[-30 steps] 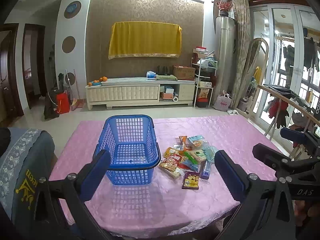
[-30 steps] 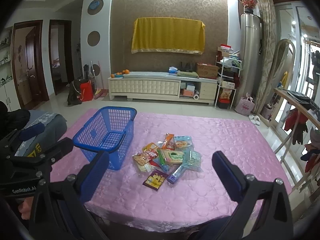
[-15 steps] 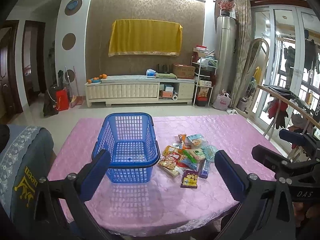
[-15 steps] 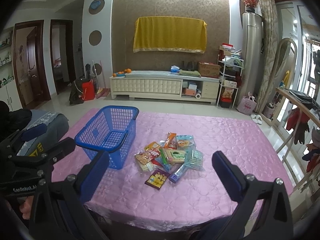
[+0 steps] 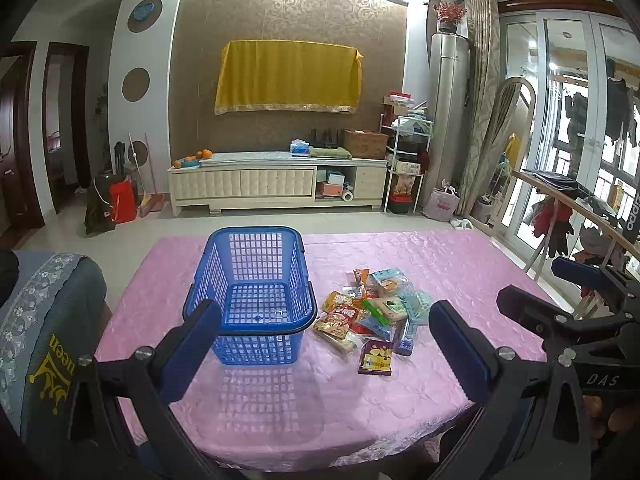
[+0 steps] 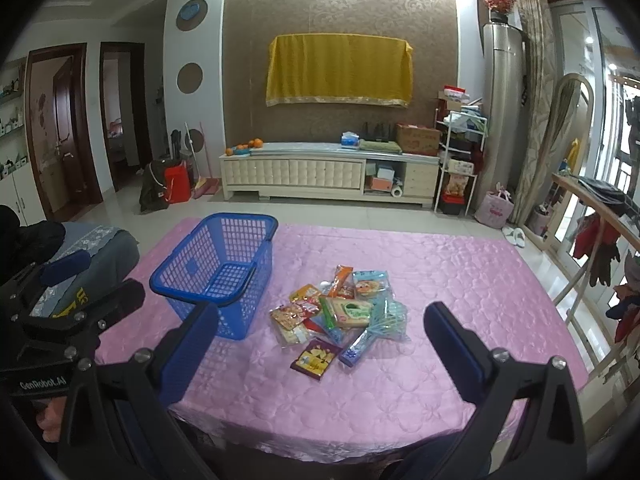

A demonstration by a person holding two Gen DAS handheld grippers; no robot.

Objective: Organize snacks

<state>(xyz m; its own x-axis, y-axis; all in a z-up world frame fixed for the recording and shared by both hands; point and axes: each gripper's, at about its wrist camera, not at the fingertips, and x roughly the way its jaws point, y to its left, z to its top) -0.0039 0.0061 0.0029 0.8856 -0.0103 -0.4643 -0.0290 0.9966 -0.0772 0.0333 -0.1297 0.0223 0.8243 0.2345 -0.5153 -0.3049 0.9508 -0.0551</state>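
An empty blue plastic basket (image 5: 256, 292) stands on the pink-clothed table (image 5: 440, 264); it also shows in the right wrist view (image 6: 224, 268). A pile of several snack packets (image 5: 370, 312) lies just right of it, also seen in the right wrist view (image 6: 340, 312). A dark purple packet (image 6: 314, 358) lies nearest the front edge. My left gripper (image 5: 324, 344) is open and empty, held above the table's near edge in front of the basket. My right gripper (image 6: 320, 348) is open and empty, in front of the snack pile.
A grey cushioned chair (image 5: 44, 320) stands at the table's left. A wooden rack with clothes (image 5: 568, 216) stands to the right. A low white cabinet (image 5: 276, 188) is against the far wall. The other gripper shows at each view's edge (image 6: 60, 312).
Both grippers have moved slightly back and up from the table; the basket and snacks sit a little higher in view. Nothing on the table has moved.
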